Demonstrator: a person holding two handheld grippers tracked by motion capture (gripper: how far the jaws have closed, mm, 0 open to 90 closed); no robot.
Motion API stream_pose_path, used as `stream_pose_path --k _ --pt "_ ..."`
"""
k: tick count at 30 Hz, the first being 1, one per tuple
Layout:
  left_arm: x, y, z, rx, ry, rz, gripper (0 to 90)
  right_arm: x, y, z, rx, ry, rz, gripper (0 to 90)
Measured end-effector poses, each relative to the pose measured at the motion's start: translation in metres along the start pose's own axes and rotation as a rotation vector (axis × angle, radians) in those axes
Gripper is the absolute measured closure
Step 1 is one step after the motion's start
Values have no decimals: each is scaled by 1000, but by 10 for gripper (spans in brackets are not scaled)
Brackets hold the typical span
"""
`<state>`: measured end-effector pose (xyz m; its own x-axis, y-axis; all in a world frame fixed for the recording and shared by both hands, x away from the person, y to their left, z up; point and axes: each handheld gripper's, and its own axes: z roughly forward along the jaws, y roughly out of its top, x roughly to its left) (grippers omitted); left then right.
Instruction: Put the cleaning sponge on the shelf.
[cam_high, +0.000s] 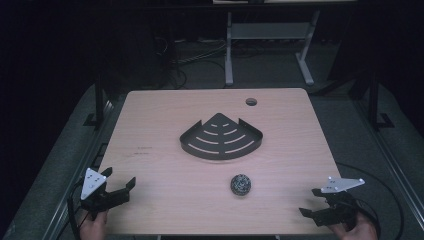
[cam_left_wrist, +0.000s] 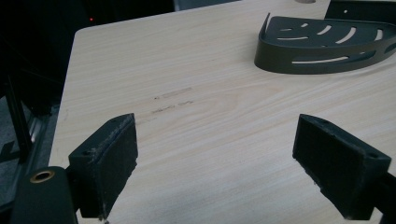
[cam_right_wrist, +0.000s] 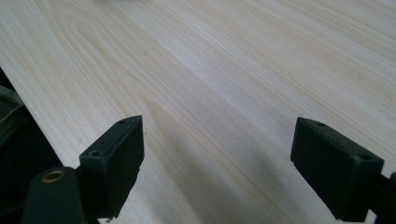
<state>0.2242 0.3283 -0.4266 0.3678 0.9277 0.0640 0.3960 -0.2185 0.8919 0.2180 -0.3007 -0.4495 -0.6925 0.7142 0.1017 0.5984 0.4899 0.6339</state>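
A dark metal corner tray (cam_high: 221, 138) with curved slots lies near the middle of the wooden table (cam_high: 165, 125); its rim also appears at the top right of the left gripper view (cam_left_wrist: 322, 44). In front of it rests a small dark speckled ball (cam_high: 241, 184). My left gripper (cam_high: 120, 182) hovers over the table's near left corner, jaws wide apart and empty, and the left gripper view (cam_left_wrist: 215, 163) shows bare wood between them. At the near right corner my right gripper (cam_high: 311, 202) is open too, with bare wood between its jaws in the right gripper view (cam_right_wrist: 217, 163).
A round cable hole (cam_high: 251, 102) sits near the table's far edge. Faint printed marks (cam_high: 142, 151) lie on the left part of the top. Beyond the table stand the white legs of a desk frame (cam_high: 229, 50) and dark floor.
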Motion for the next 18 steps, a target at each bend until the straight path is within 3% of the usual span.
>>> stream_pose_path --k 18 --pt "-1 -1 -1 -4 -12 2 132 11 24 3 37 15 -54 169"
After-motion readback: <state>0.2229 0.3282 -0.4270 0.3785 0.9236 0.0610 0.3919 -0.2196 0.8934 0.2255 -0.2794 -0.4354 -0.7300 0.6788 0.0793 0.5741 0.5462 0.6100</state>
